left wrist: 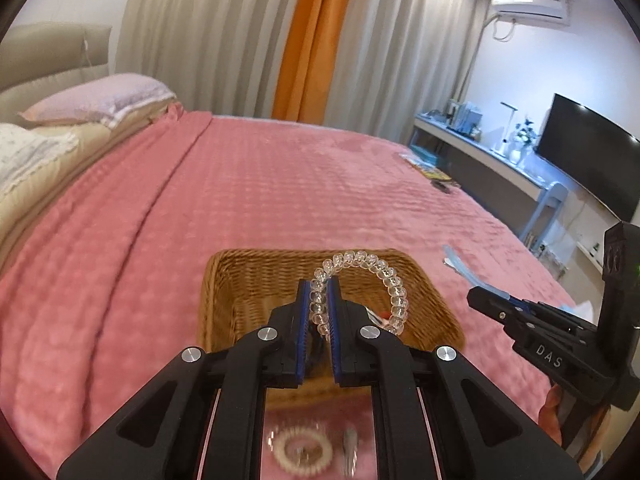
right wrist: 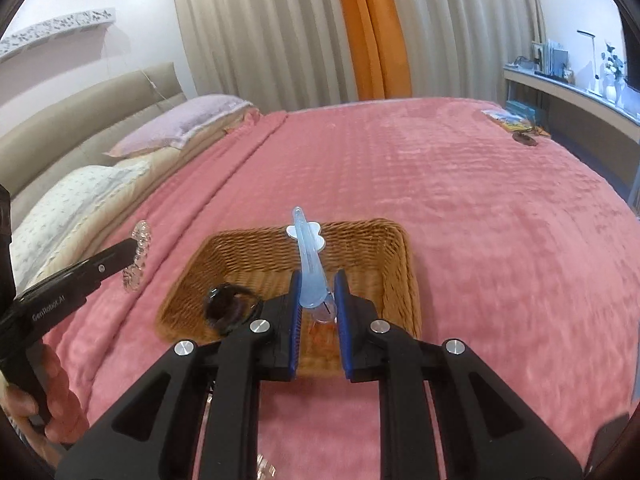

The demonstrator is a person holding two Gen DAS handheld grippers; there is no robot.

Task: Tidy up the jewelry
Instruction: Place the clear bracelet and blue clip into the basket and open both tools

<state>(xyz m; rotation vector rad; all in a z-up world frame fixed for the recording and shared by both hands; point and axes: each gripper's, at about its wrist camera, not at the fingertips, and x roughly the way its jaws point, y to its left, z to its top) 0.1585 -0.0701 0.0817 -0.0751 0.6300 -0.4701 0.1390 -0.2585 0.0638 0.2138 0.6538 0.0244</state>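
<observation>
A woven wicker basket (left wrist: 224, 280) (right wrist: 384, 240) sits on the pink bedspread. My left gripper (left wrist: 320, 280) is shut on a clear bead bracelet (left wrist: 394, 284) and holds it above the basket; it also shows in the right wrist view (right wrist: 138, 256). My right gripper (right wrist: 318, 276) is shut on a light blue hair clip (right wrist: 306, 248) with a white flower, above the basket. A dark bead bracelet (right wrist: 228, 306) and a small orange item (right wrist: 322, 330) lie in the basket. A white bracelet (left wrist: 302, 450) and a silver clip (left wrist: 349, 450) lie on the bedspread below my left gripper.
The pink bedspread (right wrist: 480, 200) covers a large bed with pillows (right wrist: 180, 128) at the left. A small dark item (right wrist: 526, 139) and booklets (right wrist: 506, 118) lie at the far corner. A desk with a TV (left wrist: 592, 160) stands to the right.
</observation>
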